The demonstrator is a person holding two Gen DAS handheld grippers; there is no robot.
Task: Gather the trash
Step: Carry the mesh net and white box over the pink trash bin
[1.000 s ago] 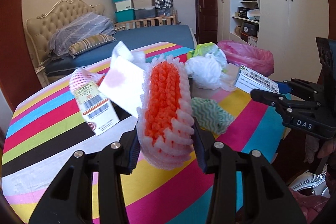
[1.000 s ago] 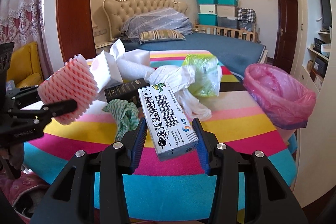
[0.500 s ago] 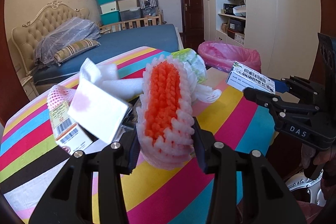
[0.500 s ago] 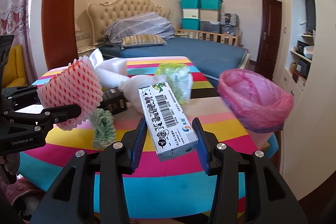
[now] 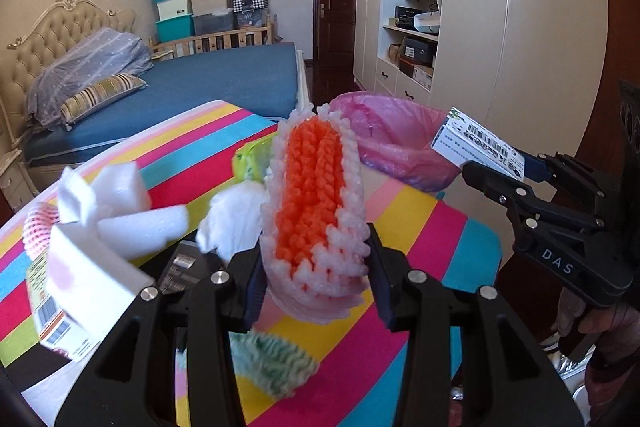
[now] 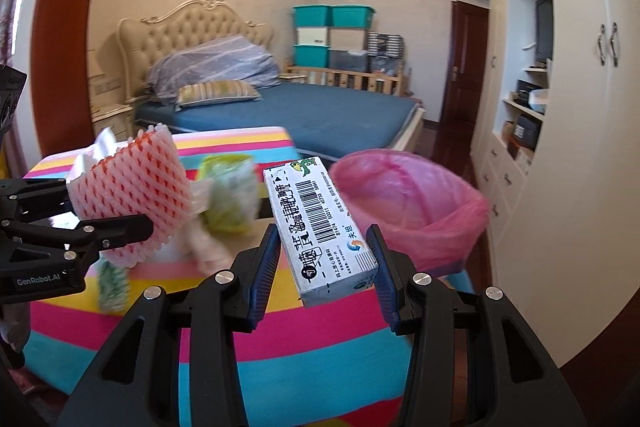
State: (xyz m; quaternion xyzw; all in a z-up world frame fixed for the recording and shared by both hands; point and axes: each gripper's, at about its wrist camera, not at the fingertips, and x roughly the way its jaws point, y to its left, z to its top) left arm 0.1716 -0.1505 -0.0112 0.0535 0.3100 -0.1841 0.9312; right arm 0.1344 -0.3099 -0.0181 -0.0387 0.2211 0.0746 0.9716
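left gripper (image 5: 316, 283) clamped on orange foam fruit net (image 5: 314, 211), right gripper (image 6: 322, 267) clamped on white barcoded carton (image 6: 320, 227), both held above striped table (image 6: 280, 343), pink-lined trash bin (image 6: 408, 211) just beyond table edge, 1 green wrapper (image 6: 230, 195) lay on table

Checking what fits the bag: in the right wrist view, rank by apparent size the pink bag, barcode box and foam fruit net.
1. pink bag
2. and 3. barcode box and foam fruit net: alike; the box sits nearer the camera, so unsure.

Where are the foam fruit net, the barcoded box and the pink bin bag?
foam fruit net (image 5: 316, 211): left wrist view, orange centre.
barcoded box (image 6: 324, 227): right wrist view, barcode face.
pink bin bag (image 6: 420, 211): right wrist view, front wall.
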